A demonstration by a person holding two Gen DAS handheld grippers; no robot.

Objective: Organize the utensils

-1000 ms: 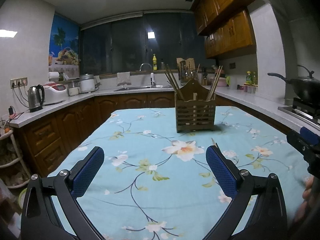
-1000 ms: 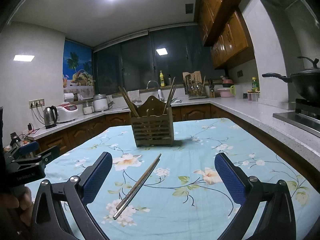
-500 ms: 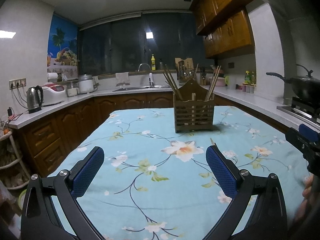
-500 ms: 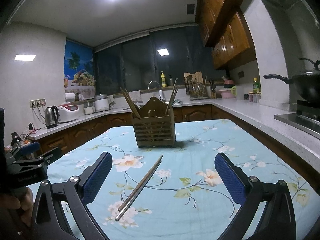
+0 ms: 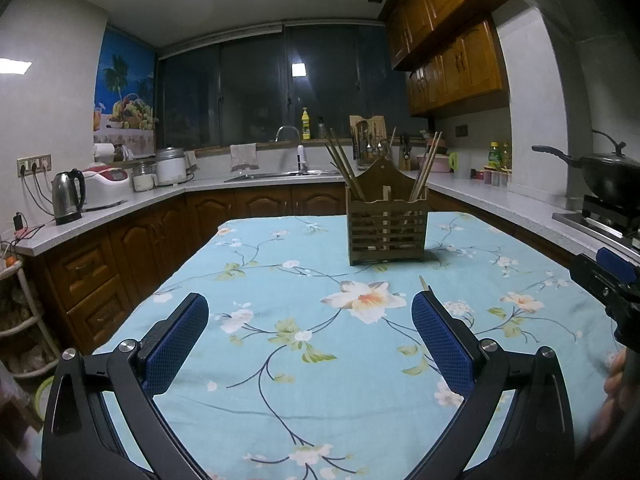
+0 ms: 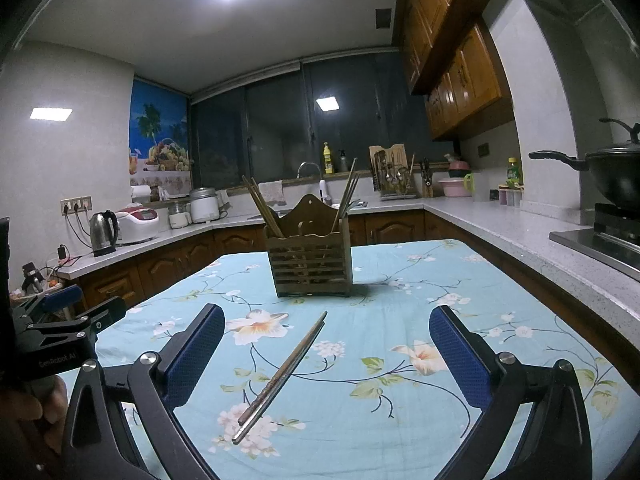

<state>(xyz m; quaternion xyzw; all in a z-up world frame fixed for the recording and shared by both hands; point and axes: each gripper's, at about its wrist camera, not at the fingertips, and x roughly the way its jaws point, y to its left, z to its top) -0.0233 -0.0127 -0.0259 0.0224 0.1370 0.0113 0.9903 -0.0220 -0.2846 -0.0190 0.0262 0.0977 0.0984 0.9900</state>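
- My right claw (image 6: 326,354) is spread wide with nothing between its blue pads, hanging low over the desk (image 6: 400,400); against a second ago the holder sits a little nearer and lower in its view, so I have eased forward.
- My left claw (image 5: 308,338) is just as wide apart and empty, and its view has barely shifted from the earlier frame.
- One pair of chopsticks (image 6: 282,376) lies flat on the flowered cloth between my right claw's fingers, touching neither, its tips pointing toward the holder; it lies where it lay before.
- From the left wrist only the thin tip of that pair shows, just behind the right-hand finger (image 5: 440,344).
- The wooden chopstick holder (image 6: 310,258) stands upright mid-desk, well beyond the loose pair.
- Its left compartment has about three chopsticks leaning left, its right compartment about two or three leaning right; they overlap, so I cannot fix the count.
- In each wrist view the other claw shows at the edge, held in a hand.
- On the counter at the left stands one kettle (image 5: 68,196); on the stove at the right, one black wok (image 5: 608,174).
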